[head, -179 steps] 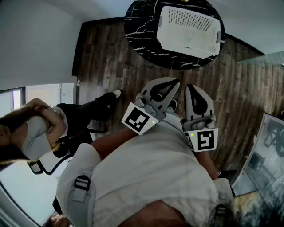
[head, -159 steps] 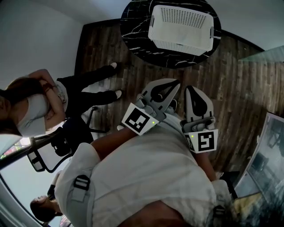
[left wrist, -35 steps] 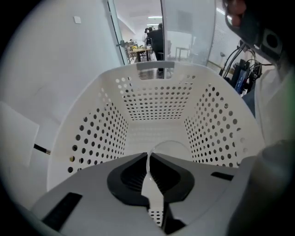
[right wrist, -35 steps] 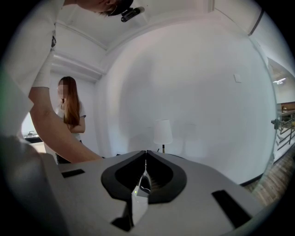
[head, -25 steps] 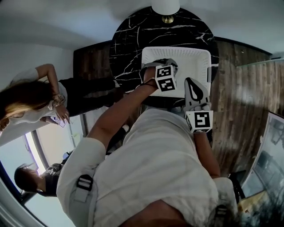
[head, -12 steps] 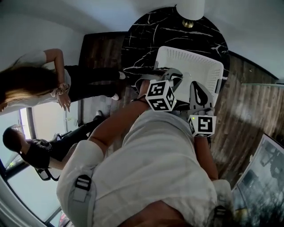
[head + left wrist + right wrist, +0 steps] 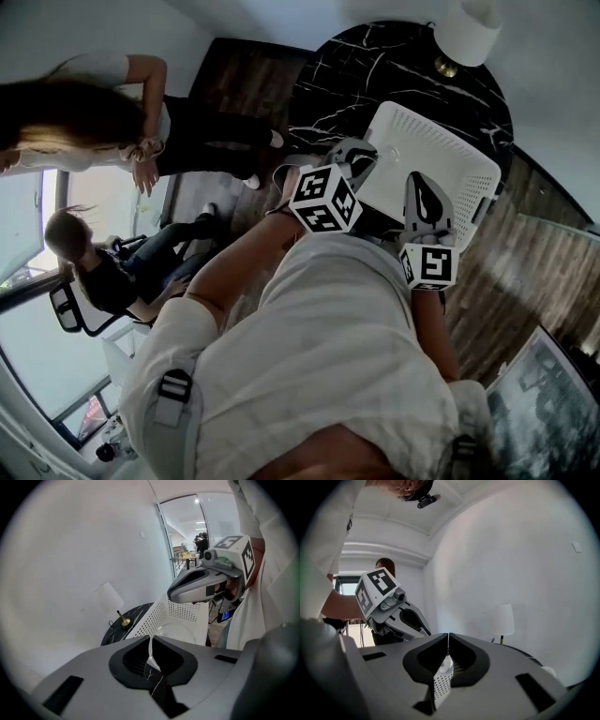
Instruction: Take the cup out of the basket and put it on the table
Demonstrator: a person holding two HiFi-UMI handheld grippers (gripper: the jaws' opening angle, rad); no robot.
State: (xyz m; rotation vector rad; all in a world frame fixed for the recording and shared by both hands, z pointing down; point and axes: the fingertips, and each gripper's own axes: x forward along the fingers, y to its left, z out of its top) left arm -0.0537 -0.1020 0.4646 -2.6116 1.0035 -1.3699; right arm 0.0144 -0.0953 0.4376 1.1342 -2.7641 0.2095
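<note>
A white perforated basket (image 7: pixel 441 155) stands on the round black marble table (image 7: pixel 375 66). In the left gripper view, a pale rounded rim inside the basket (image 7: pixel 161 613) looks like the cup (image 7: pixel 177 631); the head view does not show it clearly. My left gripper (image 7: pixel 359 150) is shut and empty at the basket's left near edge, and its jaws (image 7: pixel 150 638) meet in a thin line. My right gripper (image 7: pixel 417 180) is shut and empty over the basket's near side, with its jaws (image 7: pixel 448 637) closed. Each gripper view shows the other gripper beside it.
A white table lamp (image 7: pixel 466 33) with a brass base stands at the table's far edge, behind the basket. One person stands (image 7: pixel 112 122) and another sits (image 7: pixel 103 272) at the left on the wooden floor (image 7: pixel 511 272). A white wall is behind the table.
The head view has swung, so the table and basket now sit further right and tilted. My left gripper has come off the basket's top to its left edge. Both grippers remain shut.
</note>
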